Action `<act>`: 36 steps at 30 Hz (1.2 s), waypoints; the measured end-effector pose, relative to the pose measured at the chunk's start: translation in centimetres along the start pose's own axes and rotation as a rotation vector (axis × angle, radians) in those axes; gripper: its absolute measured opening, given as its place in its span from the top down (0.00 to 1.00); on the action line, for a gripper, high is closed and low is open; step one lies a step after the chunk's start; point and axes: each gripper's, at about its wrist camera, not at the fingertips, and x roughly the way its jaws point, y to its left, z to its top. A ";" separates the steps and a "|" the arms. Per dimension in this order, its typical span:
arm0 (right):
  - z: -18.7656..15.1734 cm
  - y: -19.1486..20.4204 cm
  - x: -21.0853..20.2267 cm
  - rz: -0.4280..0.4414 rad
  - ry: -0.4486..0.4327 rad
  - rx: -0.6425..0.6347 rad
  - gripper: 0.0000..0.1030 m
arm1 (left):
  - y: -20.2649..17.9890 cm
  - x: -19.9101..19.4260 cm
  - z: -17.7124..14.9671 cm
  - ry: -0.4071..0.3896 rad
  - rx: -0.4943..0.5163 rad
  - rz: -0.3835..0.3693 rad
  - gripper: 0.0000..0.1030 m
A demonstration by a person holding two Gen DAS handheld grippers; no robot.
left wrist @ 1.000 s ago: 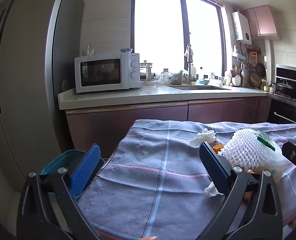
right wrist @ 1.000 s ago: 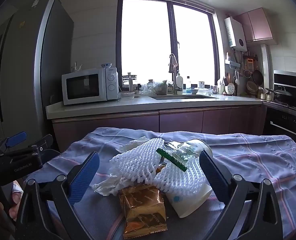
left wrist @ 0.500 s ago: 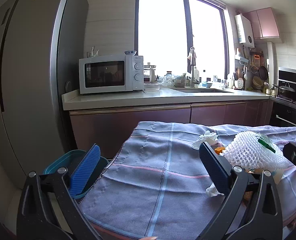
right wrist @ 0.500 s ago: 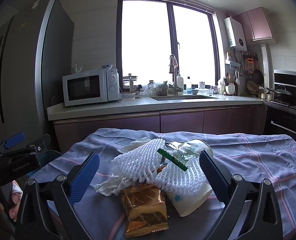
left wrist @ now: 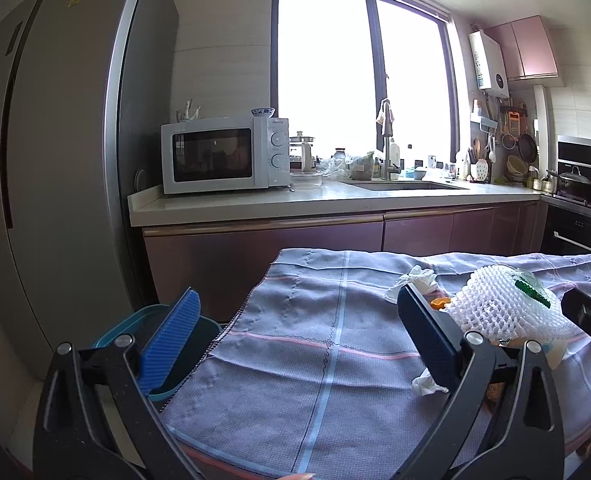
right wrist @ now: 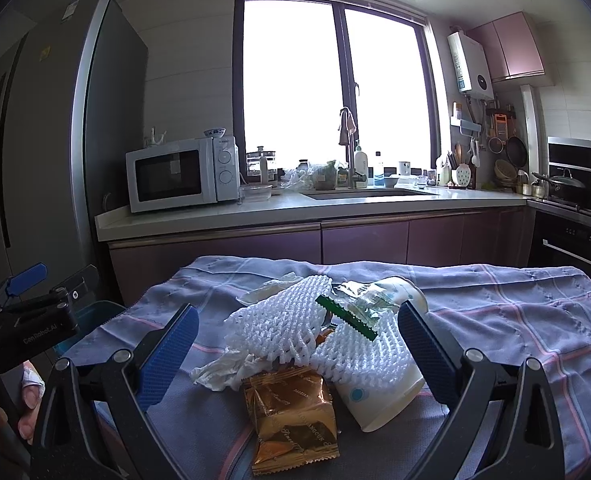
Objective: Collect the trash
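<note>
A heap of trash lies on the table's purple-grey cloth [right wrist: 507,316]: white foam fruit netting [right wrist: 279,326], a green-edged clear wrapper [right wrist: 359,306], a tipped white paper cup [right wrist: 379,402], a gold snack packet [right wrist: 291,420] and crumpled tissue [right wrist: 223,372]. My right gripper [right wrist: 295,356] hovers open just in front of the heap, its blue pads either side of it. My left gripper [left wrist: 299,340] is open and empty over the cloth's left part; the netting [left wrist: 503,308] and tissue [left wrist: 417,278] lie to its right. A teal bin [left wrist: 135,322] sits below the table's left edge.
A tall grey fridge [left wrist: 47,160] stands at left. Behind the table runs a counter [right wrist: 335,208] with a white microwave [left wrist: 223,156], a sink and clutter under a bright window. An oven and stove [right wrist: 575,216] fill the right side. A hand [right wrist: 27,396] holds the left gripper.
The left gripper has drifted slightly left and back, so the scene sits a little further right in its view. The right gripper and the trash heap have barely moved.
</note>
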 end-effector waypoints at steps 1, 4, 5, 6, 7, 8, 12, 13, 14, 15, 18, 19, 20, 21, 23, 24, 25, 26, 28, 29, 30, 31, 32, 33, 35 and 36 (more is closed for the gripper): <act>0.0 0.0 0.0 0.001 0.000 0.000 0.07 | 0.0 0.0 0.0 0.000 0.000 0.001 0.05; 0.0 0.1 0.1 0.002 0.002 -0.001 0.07 | 0.1 0.0 0.1 -0.002 -0.005 0.003 0.05; 0.0 0.1 0.1 0.002 0.002 -0.001 0.07 | 0.2 0.0 0.0 -0.003 -0.005 0.005 0.05; 0.0 0.1 0.1 0.001 0.002 0.000 0.07 | 0.2 0.0 0.1 -0.002 -0.005 0.006 0.05; 0.0 0.1 0.1 0.002 0.002 0.000 0.07 | 0.2 -0.1 0.0 -0.003 -0.006 0.005 0.06; 0.0 0.0 0.1 0.003 0.002 0.000 0.07 | 0.2 -0.1 0.0 -0.004 -0.006 0.006 0.06; 0.0 0.1 0.1 0.007 0.003 0.003 0.06 | 0.2 -0.1 0.0 -0.005 -0.004 0.009 0.05; 0.0 0.2 0.1 0.006 0.003 0.003 0.07 | 0.2 -0.1 0.1 -0.005 -0.005 0.008 0.06; 0.0 0.1 0.1 0.006 0.003 0.002 0.07 | 0.3 0.0 0.1 -0.005 -0.005 0.008 0.06; 0.0 0.1 0.1 0.007 0.003 0.001 0.07 | 0.3 0.0 0.0 -0.005 -0.006 0.008 0.06; 0.0 0.1 0.1 0.006 0.005 0.003 0.07 | 0.3 0.0 0.0 -0.004 -0.004 0.008 0.06; 0.0 0.1 0.1 0.006 0.005 0.004 0.07 | 0.2 -0.1 0.0 -0.004 -0.004 0.008 0.06; 0.0 0.1 0.1 0.006 0.005 0.005 0.07 | 0.2 -0.1 0.0 -0.005 -0.004 0.008 0.06; 0.0 0.1 0.1 0.006 0.005 0.004 0.07 | 0.2 0.0 0.0 -0.004 -0.003 0.009 0.06; 0.0 0.1 0.1 0.006 0.004 0.004 0.07 | 0.2 -0.1 0.0 -0.003 -0.006 0.009 0.05; 0.0 0.1 0.1 0.006 0.005 0.003 0.07 | 0.2 -0.1 0.0 -0.004 -0.004 0.011 0.05; 0.0 0.1 0.1 0.005 0.006 0.003 0.07 | 0.2 -0.1 0.0 -0.004 -0.004 0.012 0.06; 0.0 0.1 0.1 0.006 0.005 0.004 0.07 | 0.2 -0.2 0.0 -0.004 -0.005 0.011 0.06; 0.0 0.1 0.1 0.007 0.005 0.004 0.07 | 0.2 -0.2 0.0 -0.004 -0.003 0.013 0.05; 0.0 0.1 0.1 0.005 0.005 0.004 0.07 | 0.2 -0.2 0.0 -0.004 -0.004 0.012 0.05; 0.0 0.1 0.1 0.006 0.006 0.004 0.06 | 0.2 -0.2 0.0 -0.004 -0.003 0.011 0.05; 0.0 0.1 0.1 0.008 0.007 0.005 0.07 | 0.2 -0.2 0.0 -0.002 -0.004 0.011 0.05; 0.0 0.1 0.1 0.008 0.006 0.005 0.07 | 0.2 -0.2 0.0 -0.001 -0.005 0.011 0.05; 0.0 0.2 0.1 0.008 0.006 0.004 0.07 | 0.2 -0.2 0.0 -0.001 -0.005 0.010 0.06; 0.1 0.0 0.0 0.010 0.006 0.004 0.07 | 0.2 -0.2 0.0 0.001 -0.005 0.011 0.05; 0.1 0.1 0.0 0.010 0.006 0.004 0.07 | 0.2 -0.2 0.0 0.002 -0.006 0.011 0.05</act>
